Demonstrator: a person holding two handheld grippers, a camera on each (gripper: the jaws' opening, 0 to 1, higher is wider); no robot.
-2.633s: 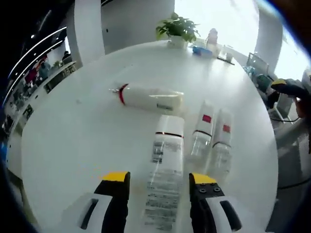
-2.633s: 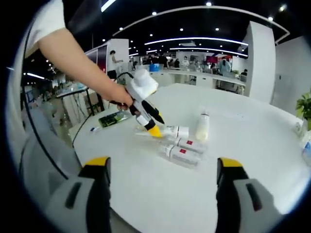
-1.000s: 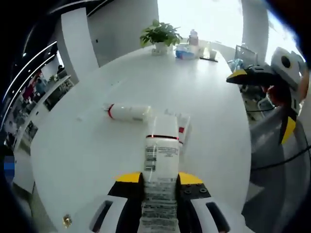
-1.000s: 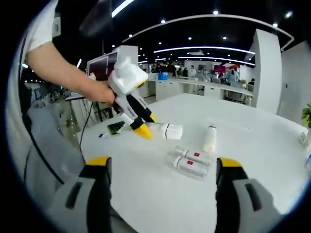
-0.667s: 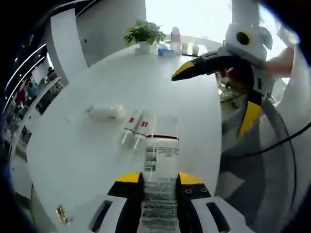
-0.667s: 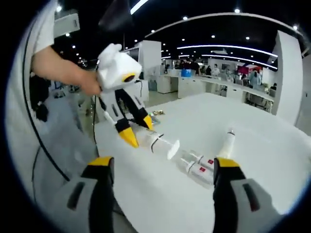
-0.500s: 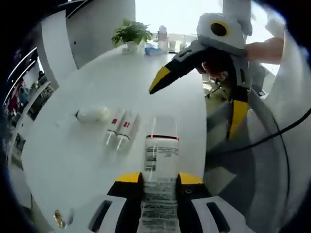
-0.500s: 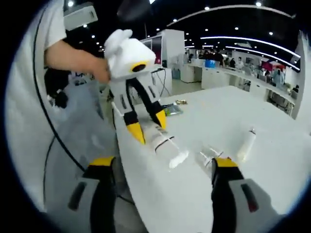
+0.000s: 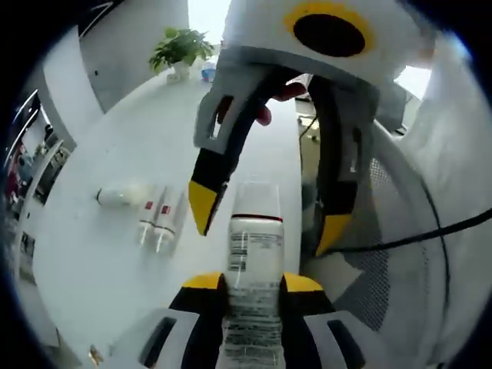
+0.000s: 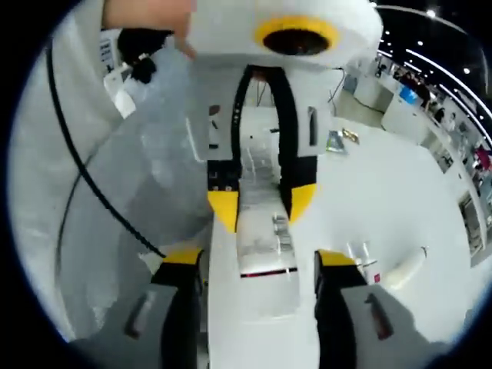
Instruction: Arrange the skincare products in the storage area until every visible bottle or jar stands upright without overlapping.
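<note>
Gripping bottle [image 9: 254,257]: left gripper [image 9: 244,283] (right gripper [image 10: 257,258] opposite).

Bright window glare, blurred fisheye edges

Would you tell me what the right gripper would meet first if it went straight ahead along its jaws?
Most likely the clear bottle held by the left gripper: its capped end already lies between the right gripper jaws, though depth is unclear.
</note>
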